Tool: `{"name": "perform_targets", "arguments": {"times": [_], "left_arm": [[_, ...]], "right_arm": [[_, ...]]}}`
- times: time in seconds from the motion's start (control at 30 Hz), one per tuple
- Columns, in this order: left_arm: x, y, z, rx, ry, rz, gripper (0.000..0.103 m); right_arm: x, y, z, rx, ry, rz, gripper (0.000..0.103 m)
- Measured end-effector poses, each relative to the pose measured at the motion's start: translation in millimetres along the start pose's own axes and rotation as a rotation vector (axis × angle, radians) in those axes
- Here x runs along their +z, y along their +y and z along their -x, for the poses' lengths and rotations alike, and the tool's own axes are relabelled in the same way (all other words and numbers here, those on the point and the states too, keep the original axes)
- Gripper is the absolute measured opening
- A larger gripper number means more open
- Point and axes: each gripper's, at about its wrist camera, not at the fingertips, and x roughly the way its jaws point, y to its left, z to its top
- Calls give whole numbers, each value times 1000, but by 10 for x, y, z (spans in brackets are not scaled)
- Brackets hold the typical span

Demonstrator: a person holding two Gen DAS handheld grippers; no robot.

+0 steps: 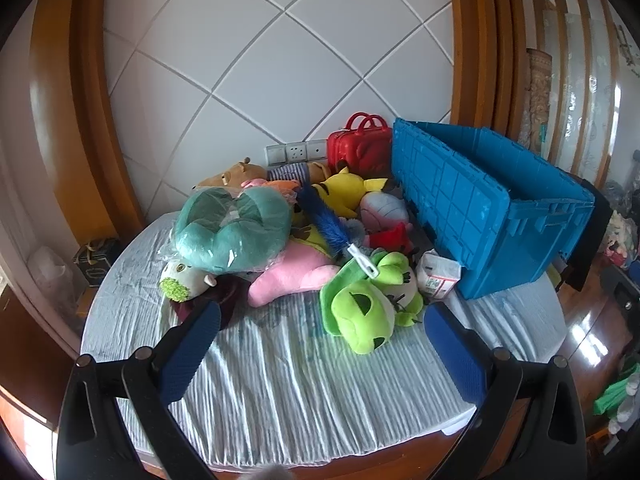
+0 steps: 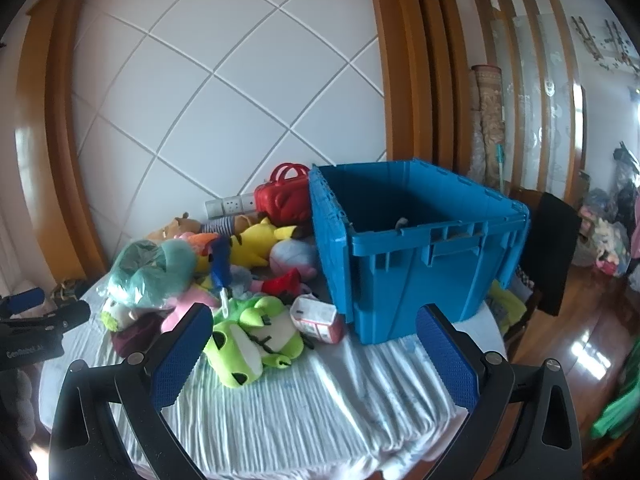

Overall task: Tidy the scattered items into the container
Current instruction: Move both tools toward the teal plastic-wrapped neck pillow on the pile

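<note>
A rigid blue plastic crate (image 2: pixel 420 256) stands open at the table's right, beside my heap of soft toys. The teal plush cushion in crinkly wrap (image 1: pixel 232 228) looks light but slippery; the green frog plush (image 1: pixel 368 308), nearest, should squash easily at its body. My left gripper (image 1: pixel 324 348) and right gripper (image 2: pixel 316 352) both gape wide, empty.

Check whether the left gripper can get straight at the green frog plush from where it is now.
Probably yes. The left gripper is open and empty, and the green frog plush lies at the near edge of the pile, with only bare striped cloth in front. The blue duster crosses only its far side.

Both wrist views face the wall, sharing blue crate (image 1: pixel 492 216) (near, angled down)
</note>
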Motion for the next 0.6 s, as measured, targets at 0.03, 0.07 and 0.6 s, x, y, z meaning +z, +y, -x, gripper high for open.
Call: {"name": "perform_targets", "arguments": {"times": [0.03, 0.07, 0.6], "left_arm": [[-15, 23, 15, -1, 0, 12, 103], [-29, 47, 29, -1, 1, 24, 103], [-89, 111, -79, -65, 99, 30, 103]], "right_arm": [[0, 4, 2, -1, 0, 0, 103], [-1, 8, 4, -1, 1, 1, 103], [58, 130, 52, -17, -1, 8, 103]]}}
